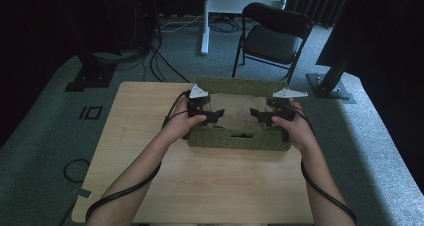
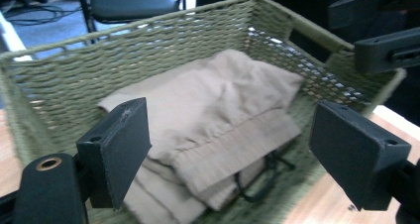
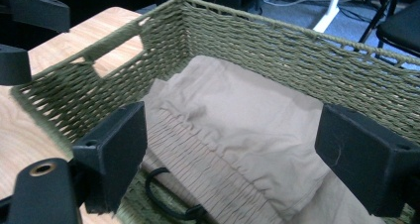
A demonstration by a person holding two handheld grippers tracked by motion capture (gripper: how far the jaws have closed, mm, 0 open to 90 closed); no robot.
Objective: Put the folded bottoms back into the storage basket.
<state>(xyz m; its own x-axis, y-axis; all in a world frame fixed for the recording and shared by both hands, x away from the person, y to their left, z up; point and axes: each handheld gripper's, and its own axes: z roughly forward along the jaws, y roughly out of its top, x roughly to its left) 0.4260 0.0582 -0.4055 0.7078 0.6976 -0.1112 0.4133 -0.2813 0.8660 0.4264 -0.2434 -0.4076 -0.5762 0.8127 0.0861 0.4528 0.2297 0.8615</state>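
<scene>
Tongs both spread, nothing pinched: left tongs (image 1: 216,115) and right tongs (image 1: 256,115) face each other over the basket (image 1: 235,139) at mid-bench (image 1: 200,181). Folded tan cloth (image 2: 218,115) lies inside, cord (image 3: 168,204) at its near edge. Likely poised to grab from both ends.

Basket's (image 2: 163,40) near wall cut off
</scene>
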